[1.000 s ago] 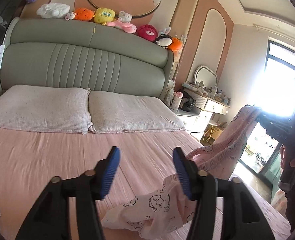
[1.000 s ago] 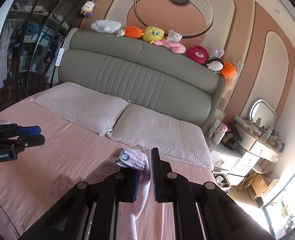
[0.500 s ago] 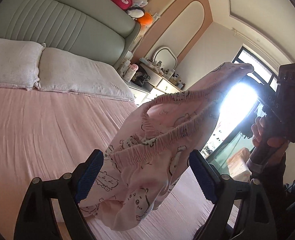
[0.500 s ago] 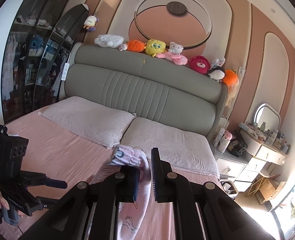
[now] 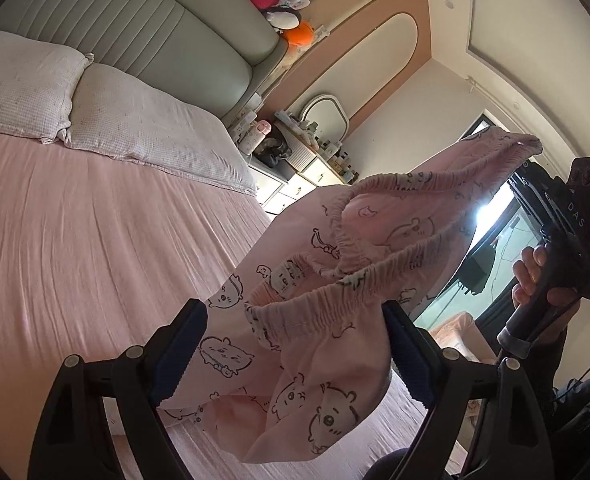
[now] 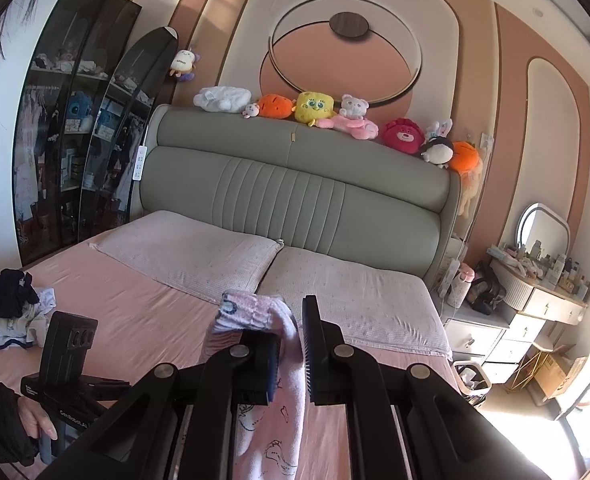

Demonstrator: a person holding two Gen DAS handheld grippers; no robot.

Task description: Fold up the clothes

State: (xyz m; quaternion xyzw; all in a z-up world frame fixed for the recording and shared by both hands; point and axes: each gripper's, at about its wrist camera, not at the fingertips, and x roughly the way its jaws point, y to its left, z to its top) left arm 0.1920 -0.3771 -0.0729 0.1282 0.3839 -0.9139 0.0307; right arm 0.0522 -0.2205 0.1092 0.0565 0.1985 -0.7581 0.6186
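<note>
The right gripper (image 6: 289, 354) pinches the waistband of the pink printed pants (image 5: 335, 300) between closed fingers, holding them up above the pink bed (image 5: 95, 240). The left gripper (image 5: 295, 354) has its fingers spread wide around the hanging waistband, not touching it. "GenRobot.AI" reads on the left gripper's body; "DAS" on the right's. A glass-door wardrobe (image 6: 75, 140) holds clothes and toys.

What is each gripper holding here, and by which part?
Right gripper is shut on the pink pajama pants at the elastic waistband. Left gripper is open around the hanging fabric, holding nothing.
</note>
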